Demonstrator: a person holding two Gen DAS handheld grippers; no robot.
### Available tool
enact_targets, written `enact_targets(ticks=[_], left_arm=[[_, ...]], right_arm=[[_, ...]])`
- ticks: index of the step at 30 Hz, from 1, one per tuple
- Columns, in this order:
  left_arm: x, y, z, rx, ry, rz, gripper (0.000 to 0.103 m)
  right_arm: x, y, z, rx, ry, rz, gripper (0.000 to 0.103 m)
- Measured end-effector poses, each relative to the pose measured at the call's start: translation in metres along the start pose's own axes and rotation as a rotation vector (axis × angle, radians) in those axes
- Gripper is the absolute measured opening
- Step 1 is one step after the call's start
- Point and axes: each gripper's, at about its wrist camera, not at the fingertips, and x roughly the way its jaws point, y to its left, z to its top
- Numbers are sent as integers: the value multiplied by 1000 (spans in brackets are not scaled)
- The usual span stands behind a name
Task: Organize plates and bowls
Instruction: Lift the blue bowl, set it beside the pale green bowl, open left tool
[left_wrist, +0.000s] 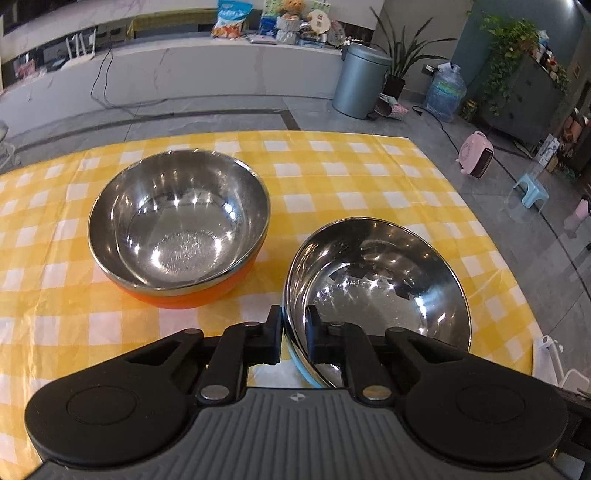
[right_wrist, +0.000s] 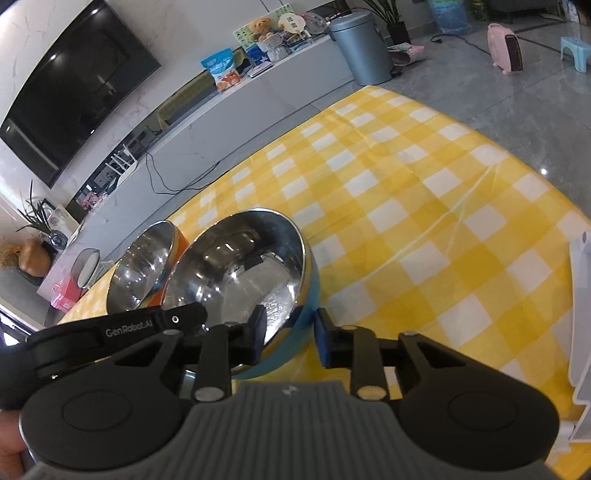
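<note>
Blue bowl (left_wrist: 376, 291): steel inside, mirror-bright with glints and fine scuffing at the bottom, pale blue outer shell, thin steel rim. It sits tilted on the yellow-and-white checked cloth (left_wrist: 332, 177), near the table's front right in the left wrist view, mouth leaning toward the orange bowl.

Orange bowl (left_wrist: 179, 229): same make by the look, steel liner, orange shell, upright on the cloth to the left of and a little behind the blue one. The two stand close; in the right wrist view their rims overlap, touching or not cannot be told.

Left gripper (left_wrist: 294, 334): jaws drawn in and pinching the blue bowl's near rim, one pad outside on the blue wall, one inside on the steel.

Right gripper (right_wrist: 290, 338): straddles the same bowl's rim on its other side, left pad inside on the steel, right pad (right_wrist: 323, 341) outside with a visible gap to the blue wall. Not yet clamped.

Writing: "GenRobot.AI" in white on the left gripper's black arm, read in the right wrist view. A small logo mark on each grey gripper body. Snack bag (right_wrist: 221, 70) on the far counter carries print too small to read.
</note>
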Motion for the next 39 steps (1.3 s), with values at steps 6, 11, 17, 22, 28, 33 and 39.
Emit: enact_targets(ticks=[6,11,17,22,28,33,39], left_arm=[[-10,-8,0,31,-38,16,11],[-30,-14,5,37,-83,2,11],[-61,-18,5,32,-126,-15,10],[-89,-21,-4,28,-160,0,9],[-121,-13,-17,-6,-179,1,9],[-143,-1,-32,-35,-183,6,10],[-161,15,-57,-86,-172,3,10]], right_arm=[[-2,-4,-2,31,-1,-12,19],[-19,-2,0,25,-63,5,16],[-48,3,-2,30,-99,32,14],[-78,13,-10,17,-110,45,14],[-109,26,-24,-18,-95,77,14],[-126,36,-48,-40,-58,101,14],[-143,45,-78,-59,-22,130,14]])
